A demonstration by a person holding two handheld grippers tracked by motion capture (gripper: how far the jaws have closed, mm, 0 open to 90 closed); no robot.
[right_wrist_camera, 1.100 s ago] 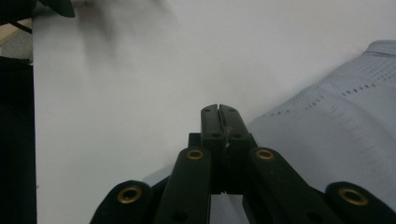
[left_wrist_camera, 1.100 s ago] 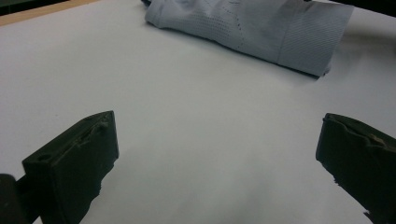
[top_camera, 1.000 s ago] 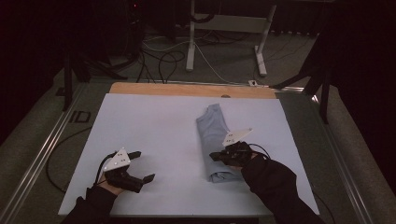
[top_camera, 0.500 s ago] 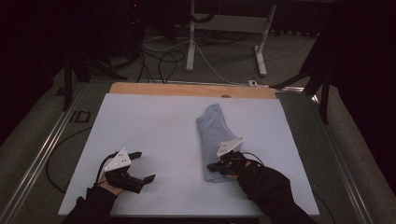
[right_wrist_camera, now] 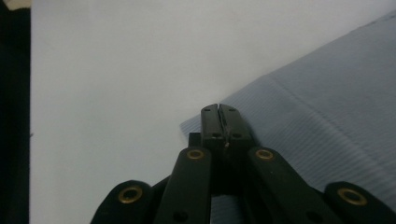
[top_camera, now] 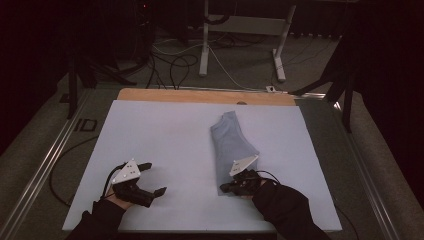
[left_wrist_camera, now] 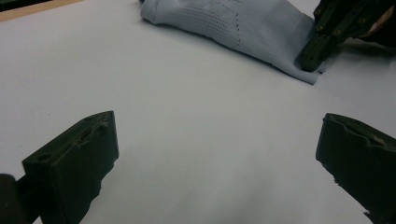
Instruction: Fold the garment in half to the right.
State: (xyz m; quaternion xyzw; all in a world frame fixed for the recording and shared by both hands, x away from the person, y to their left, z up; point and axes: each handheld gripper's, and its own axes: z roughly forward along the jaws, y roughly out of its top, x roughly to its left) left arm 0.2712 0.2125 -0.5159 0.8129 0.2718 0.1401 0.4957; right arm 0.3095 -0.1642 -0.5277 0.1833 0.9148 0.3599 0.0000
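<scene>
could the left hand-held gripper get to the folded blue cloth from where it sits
Probably yes. The left hand-held gripper stands open on bare white table, nothing between it and the folded blue cloth, whose near corner the right hand-held gripper meets.

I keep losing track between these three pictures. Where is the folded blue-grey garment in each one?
High view: the folded blue-grey garment lies right of centre on the white table top.
Left gripper view: it lies along the top edge, centre to right.
Right gripper view: it takes up the right side.
Shared landmark: the right hand-held gripper, shut, at the garment's near corner, seen in all three.
</scene>
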